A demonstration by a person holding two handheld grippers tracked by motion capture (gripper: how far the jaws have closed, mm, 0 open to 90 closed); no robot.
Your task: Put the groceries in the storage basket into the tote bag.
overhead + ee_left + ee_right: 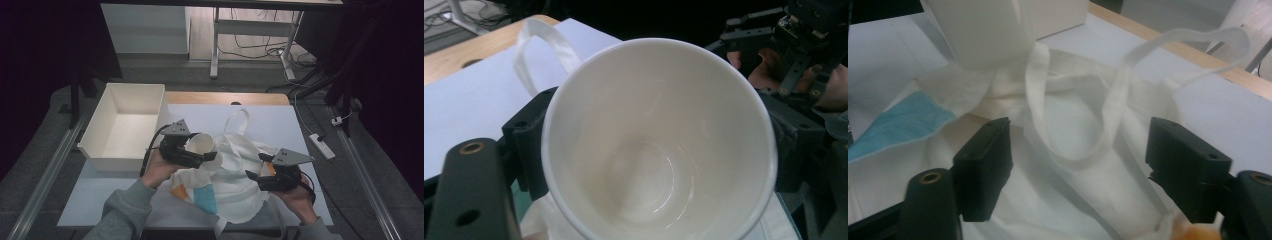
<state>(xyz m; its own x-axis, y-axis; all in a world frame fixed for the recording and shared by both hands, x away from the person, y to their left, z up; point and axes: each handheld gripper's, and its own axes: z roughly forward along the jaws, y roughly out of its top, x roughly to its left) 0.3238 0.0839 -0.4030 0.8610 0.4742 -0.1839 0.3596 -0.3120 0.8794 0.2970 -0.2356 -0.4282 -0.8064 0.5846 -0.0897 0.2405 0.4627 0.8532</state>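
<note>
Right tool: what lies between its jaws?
In the right gripper view, a loop of the white bag's strap lies between the open jaws of the right tool, untouched.

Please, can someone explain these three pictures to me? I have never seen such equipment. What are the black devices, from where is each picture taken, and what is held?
A person sits at a table and holds a hand tool with two black jaws in each hand. The high view looks down from above. The other two views come from cameras on the tools. The left gripper is shut on a white cup, so its camera looks into the cup. The right gripper is open above a cloth bag, with a bag strap lying between its jaws, unpinched. A white box stands at the left.
</note>
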